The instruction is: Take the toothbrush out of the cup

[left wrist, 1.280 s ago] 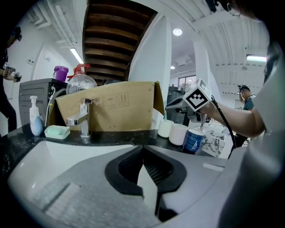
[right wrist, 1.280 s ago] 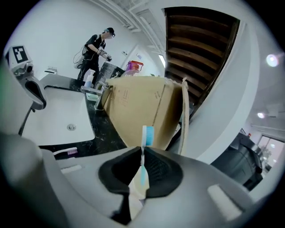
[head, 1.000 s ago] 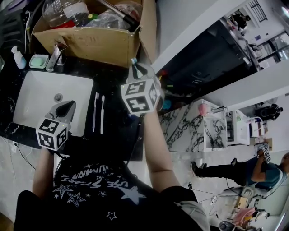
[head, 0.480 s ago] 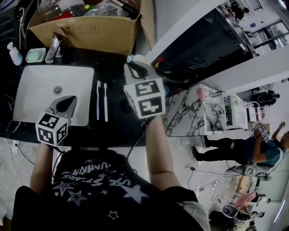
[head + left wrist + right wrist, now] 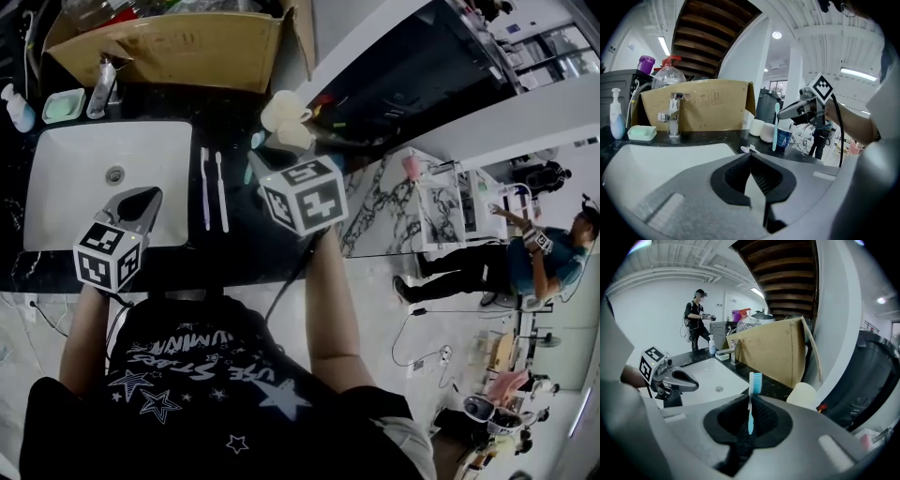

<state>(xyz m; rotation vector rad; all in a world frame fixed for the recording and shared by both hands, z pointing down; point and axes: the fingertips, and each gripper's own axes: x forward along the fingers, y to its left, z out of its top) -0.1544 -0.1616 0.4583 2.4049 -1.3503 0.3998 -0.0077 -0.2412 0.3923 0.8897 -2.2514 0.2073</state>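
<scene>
The pale blue toothbrush (image 5: pixel 750 404) is out of the cup and up in the air over the dark counter (image 5: pixel 239 253), clamped between the jaws of the right gripper (image 5: pixel 781 114). Its long axis stands close to upright: the bristle head points up and pokes out past the jaw tips, while the handle end points down toward the counter. The jaws pinch it on the upper part of the handle, just below the head. Seen from the left gripper view, its lower end hangs just left of a blue cup (image 5: pixel 785 137), and whether it is nearer or farther than that cup cannot be told. Two white cups (image 5: pixel 286 111) stand beyond the right gripper, near the corner of a cardboard box (image 5: pixel 159 47). Left of the brush, two white toothbrushes (image 5: pixel 222 192) lie side by side on the counter, both pointing away from the person, just beside the right edge of the white sink (image 5: pixel 66 202). The left gripper (image 5: pixel 750 155) hangs over the near part of the sink with its jaws pressed together and nothing between them. At the back of the sink stand a faucet (image 5: pixel 674 115), a green soap dish (image 5: pixel 64 105) and a pump bottle (image 5: pixel 17 108). Another person (image 5: pixel 544 258) stands well off in the room.
</scene>
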